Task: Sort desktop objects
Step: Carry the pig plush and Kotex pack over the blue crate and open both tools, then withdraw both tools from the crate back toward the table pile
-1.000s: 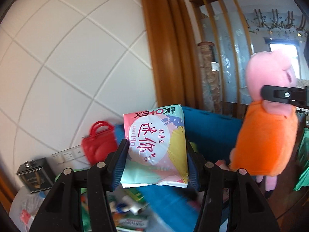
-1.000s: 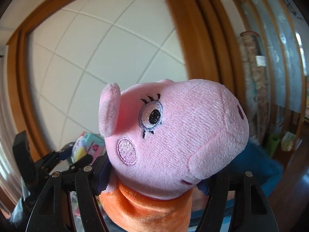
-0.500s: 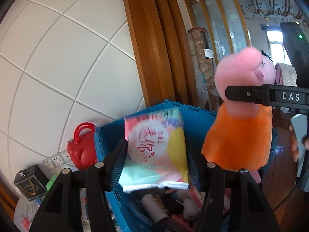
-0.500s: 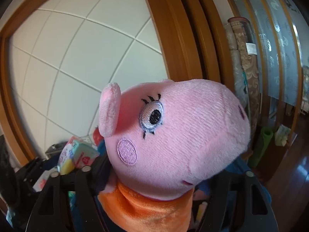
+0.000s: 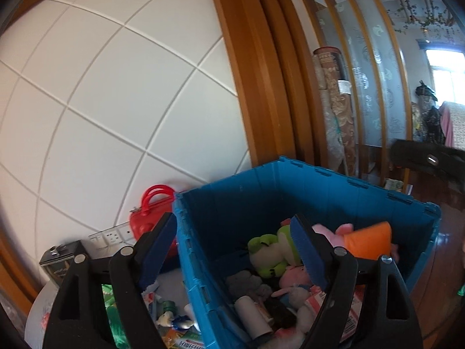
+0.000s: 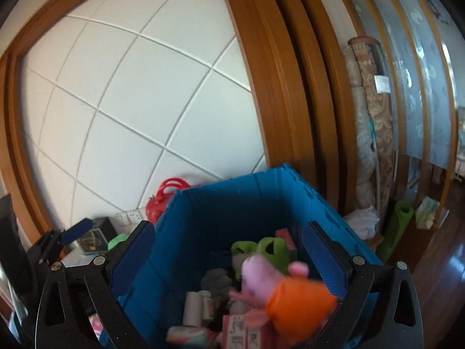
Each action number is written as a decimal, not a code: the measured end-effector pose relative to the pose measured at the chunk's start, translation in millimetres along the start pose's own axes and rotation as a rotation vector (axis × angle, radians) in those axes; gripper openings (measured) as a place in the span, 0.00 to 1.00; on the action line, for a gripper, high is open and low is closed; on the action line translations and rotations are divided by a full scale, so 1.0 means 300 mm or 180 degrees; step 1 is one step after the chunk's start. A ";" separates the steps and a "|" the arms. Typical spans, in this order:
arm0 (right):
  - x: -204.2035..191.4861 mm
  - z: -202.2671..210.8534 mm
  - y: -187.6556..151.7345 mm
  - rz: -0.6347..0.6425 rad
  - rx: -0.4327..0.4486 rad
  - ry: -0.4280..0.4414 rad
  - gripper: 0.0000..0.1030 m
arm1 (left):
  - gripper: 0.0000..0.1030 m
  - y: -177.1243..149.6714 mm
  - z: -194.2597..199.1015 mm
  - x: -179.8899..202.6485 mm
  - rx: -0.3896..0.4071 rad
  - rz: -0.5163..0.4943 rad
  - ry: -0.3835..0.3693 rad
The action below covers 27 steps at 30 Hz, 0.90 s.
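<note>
A blue plastic crate [image 5: 261, 192] stands against the white tiled wall; it also shows in the right wrist view [image 6: 232, 203]. My left gripper [image 5: 232, 250] is open and empty above its left wall. My right gripper [image 6: 226, 256] is open and empty above the crate. The pink pig plush in an orange dress [image 6: 279, 288] lies loose on the pile inside the crate, also seen in the left wrist view [image 5: 363, 237]. A green frog plush [image 5: 273, 250] and the pastel packet [image 6: 189, 334] lie in the crate too.
A red toy handbag [image 5: 148, 212] leans on the wall left of the crate, by wall sockets [image 5: 110, 235] and a dark tin [image 5: 62, 261]. Small items [image 5: 174, 325] lie on the table left of the crate. Rolled carpets [image 5: 334, 110] stand behind it.
Both grippers opened. The pastel packet left my left gripper and the pig plush left my right gripper; both dropped into the blue crate. Both cameras now look down into the crate.
</note>
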State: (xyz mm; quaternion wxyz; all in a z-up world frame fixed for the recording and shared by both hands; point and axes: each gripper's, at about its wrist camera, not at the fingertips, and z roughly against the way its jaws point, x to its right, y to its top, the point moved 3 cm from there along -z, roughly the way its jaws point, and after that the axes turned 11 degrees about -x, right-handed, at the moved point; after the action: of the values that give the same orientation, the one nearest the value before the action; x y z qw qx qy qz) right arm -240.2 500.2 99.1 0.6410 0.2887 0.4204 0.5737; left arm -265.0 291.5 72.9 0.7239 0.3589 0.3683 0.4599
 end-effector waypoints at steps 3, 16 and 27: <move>-0.015 0.020 -0.024 0.0089 0.0073 -0.0047 1.00 | 0.78 -0.023 0.014 -0.022 0.0013 0.0069 0.0133; -0.199 0.064 -0.179 0.0549 0.0261 0.0627 1.00 | 0.78 -0.168 0.105 -0.197 -0.0098 0.0527 0.0768; -0.417 0.058 -0.274 0.0885 0.0242 0.0785 1.00 | 0.78 -0.403 0.186 -0.486 -0.0118 0.1025 0.1399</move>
State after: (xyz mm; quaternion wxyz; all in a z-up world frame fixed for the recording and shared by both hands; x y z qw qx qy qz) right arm -183.1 365.4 63.3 0.4878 0.2955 0.4732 0.6714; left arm -213.0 107.1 24.9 0.5505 0.2912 0.4463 0.6426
